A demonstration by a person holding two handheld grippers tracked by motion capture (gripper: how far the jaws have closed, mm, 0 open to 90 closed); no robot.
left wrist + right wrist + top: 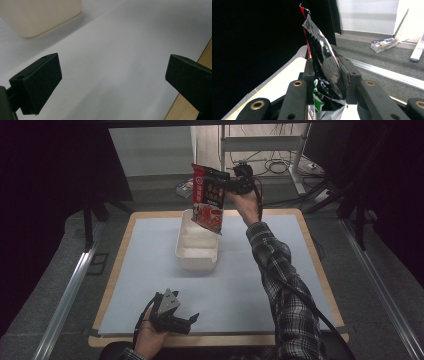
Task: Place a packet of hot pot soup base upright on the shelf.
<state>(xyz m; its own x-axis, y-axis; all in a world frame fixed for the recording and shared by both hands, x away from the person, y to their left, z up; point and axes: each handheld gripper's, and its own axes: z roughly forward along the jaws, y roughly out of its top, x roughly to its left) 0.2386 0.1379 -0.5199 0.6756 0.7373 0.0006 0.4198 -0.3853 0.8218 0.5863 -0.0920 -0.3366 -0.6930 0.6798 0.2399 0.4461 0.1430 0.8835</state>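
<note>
Black right claw (226,185): jaws pinched on a packet (207,200), seen close in the right gripper view (325,65), where the crinkled foil stands up between the two pads. Packet: red and black, printed, held in the air by one edge, hanging tilted above the far end of the tub (197,251); its lower corner is over the tub's far compartment, whether touching the rim cannot be told. Tub: cream plastic, oblong, with divided compartments, standing on the pale blue mat (150,270) near the mat's middle. Right sleeve (280,285): plaid, reaching from the near edge of the desk (310,230) past the tub's right side.

Left claw (172,317): jaws spread wide, nothing between them, resting low on the mat well nearer the person than the tub. In the left gripper view the fingers (37,85) frame bare mat, with a corner of the tub (40,17) beyond them and the desk's wooden edge (205,57) at one side.
</note>
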